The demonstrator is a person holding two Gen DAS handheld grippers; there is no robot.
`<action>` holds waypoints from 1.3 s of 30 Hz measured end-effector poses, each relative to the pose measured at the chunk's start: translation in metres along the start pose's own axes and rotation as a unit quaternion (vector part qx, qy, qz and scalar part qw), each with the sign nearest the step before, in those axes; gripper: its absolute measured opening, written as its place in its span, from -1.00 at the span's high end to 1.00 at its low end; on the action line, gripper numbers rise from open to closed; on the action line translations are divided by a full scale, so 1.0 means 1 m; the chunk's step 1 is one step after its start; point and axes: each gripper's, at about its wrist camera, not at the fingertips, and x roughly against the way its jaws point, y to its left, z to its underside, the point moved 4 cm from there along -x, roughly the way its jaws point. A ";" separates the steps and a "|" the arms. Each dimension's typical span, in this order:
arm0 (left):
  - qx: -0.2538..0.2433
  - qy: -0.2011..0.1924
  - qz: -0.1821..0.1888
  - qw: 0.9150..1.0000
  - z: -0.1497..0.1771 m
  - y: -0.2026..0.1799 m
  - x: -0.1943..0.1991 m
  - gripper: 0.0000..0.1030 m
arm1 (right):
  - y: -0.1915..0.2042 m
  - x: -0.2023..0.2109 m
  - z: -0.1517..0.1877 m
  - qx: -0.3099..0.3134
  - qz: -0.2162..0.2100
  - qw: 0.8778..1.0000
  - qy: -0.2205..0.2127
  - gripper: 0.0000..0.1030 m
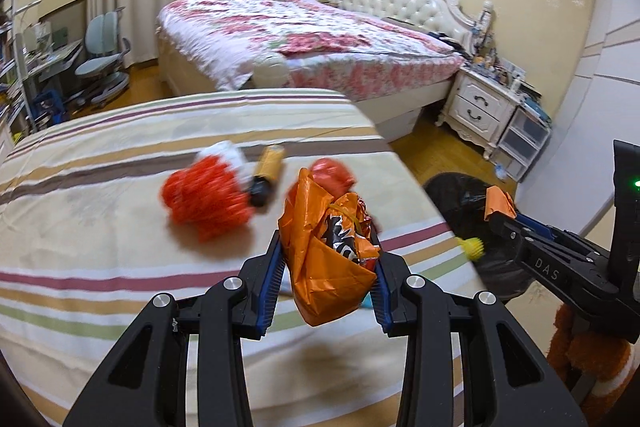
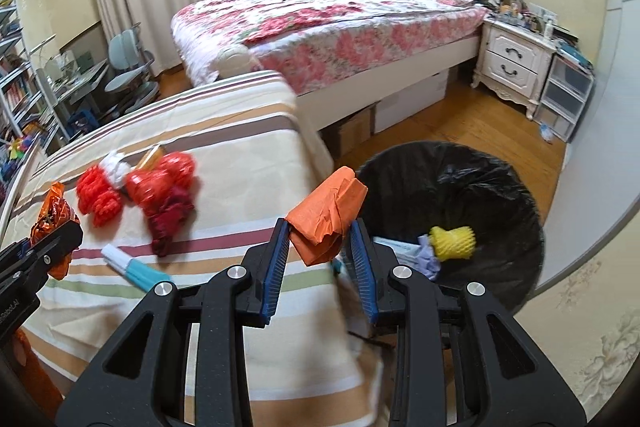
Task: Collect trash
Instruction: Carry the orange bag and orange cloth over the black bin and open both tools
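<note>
My left gripper (image 1: 326, 255) is shut on a crumpled orange snack bag (image 1: 328, 247), held above the striped tablecloth (image 1: 120, 247). In the right wrist view it enters at the left edge as left gripper (image 2: 52, 239) with the bag (image 2: 52, 211). My right gripper (image 2: 320, 231) is shut on a folded orange paper (image 2: 326, 223) near the table's edge, beside a black-lined bin (image 2: 500, 187) that holds a yellow foam net (image 2: 452, 237). Red foam nets (image 2: 98, 199), a dark red cloth (image 2: 168, 219) and a white and blue wrapper (image 2: 132, 267) lie on the cloth.
The bin stands on the wooden floor (image 2: 460, 119) right of the table. Behind it are a floral-covered bed (image 2: 340, 23), a white nightstand (image 2: 512, 63) and plastic drawers (image 2: 564, 99). A desk chair (image 2: 128, 67) and shelves (image 2: 16, 87) stand at the far left.
</note>
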 end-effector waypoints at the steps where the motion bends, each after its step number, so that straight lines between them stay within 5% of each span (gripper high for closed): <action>1: -0.007 0.000 0.008 1.000 -0.003 -0.011 -0.005 0.25 | -0.008 0.000 -0.001 -0.004 0.005 1.000 -0.001 0.40; 16: -0.092 0.032 0.064 0.993 -0.018 -0.126 -0.078 0.25 | -0.107 -0.025 -0.005 -0.070 0.058 0.996 0.007 0.39; 34: -0.135 0.073 0.061 0.986 -0.016 -0.173 -0.137 0.23 | -0.150 -0.040 -0.003 -0.108 0.076 0.991 0.013 0.37; 39: -0.135 0.078 0.055 0.986 -0.015 -0.173 -0.142 -0.11 | -0.155 -0.036 -0.003 -0.113 0.083 0.990 0.008 0.21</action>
